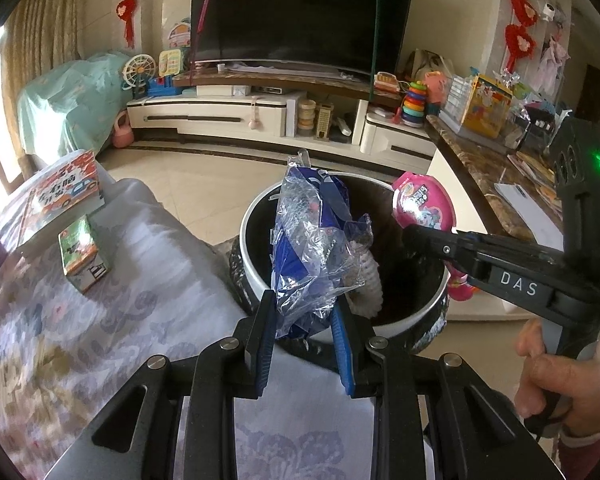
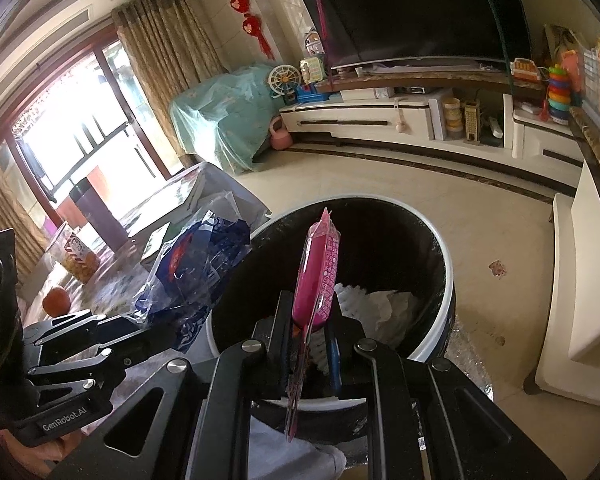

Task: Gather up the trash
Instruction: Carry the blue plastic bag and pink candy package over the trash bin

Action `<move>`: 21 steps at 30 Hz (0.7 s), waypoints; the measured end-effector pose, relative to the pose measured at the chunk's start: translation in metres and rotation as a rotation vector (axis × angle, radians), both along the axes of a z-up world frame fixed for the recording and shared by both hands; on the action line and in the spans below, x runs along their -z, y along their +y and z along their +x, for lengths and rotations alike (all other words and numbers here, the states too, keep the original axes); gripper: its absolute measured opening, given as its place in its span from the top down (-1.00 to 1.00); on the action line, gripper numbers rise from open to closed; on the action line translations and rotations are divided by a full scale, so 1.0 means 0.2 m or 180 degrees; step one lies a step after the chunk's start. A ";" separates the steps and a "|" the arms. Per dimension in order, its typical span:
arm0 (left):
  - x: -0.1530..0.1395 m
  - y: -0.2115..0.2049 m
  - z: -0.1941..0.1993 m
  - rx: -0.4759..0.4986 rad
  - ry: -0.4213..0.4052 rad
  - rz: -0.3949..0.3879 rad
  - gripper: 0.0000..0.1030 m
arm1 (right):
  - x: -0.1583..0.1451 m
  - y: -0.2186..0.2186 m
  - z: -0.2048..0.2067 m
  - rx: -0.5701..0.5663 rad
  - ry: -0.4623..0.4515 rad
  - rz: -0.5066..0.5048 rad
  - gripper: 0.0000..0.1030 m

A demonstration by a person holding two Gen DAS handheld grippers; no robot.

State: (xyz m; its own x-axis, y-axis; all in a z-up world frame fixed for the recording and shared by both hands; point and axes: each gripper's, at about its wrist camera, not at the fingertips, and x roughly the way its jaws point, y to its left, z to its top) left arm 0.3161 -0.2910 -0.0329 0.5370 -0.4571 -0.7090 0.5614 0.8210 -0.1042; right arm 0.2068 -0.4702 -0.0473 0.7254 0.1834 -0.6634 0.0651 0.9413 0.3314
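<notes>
Open bin mouth between a cluttered surface and a counter

The trash bin [image 1: 256, 264] stands open-topped, white crumpled paper [image 2: 384, 308] low inside and free room above it. Over its near rim the left hand-held gripper [image 1: 305, 330] with its blue plastic bag [image 1: 312, 248] and the right hand-held gripper [image 2: 309, 334] with its pink package [image 2: 318, 276] crowd the opening side by side. Left, the cloth-covered surface [image 1: 112, 320] carries a small carton [image 1: 85, 256] and a book [image 1: 66, 196]; right, a marble-topped counter [image 1: 476, 164] closes in. Far floor [image 2: 380, 176] lies open.

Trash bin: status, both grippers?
Left gripper shut on blue plastic bag, right gripper shut on pink packet. Both over open trash bin. Nothing blocking.
</notes>
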 end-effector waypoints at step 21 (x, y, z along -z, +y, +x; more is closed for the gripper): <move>0.02 -0.13 0.08 0.0014 -0.0008 0.0150 0.51 | 0.01 -0.06 0.07 0.0065 0.0047 0.0021 0.71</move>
State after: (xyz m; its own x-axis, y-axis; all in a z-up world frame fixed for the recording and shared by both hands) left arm 0.3313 -0.3168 -0.0373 0.5368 -0.4256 -0.7285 0.5651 0.8225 -0.0641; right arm 0.2203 -0.4813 -0.0502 0.7192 0.1732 -0.6728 0.0891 0.9374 0.3365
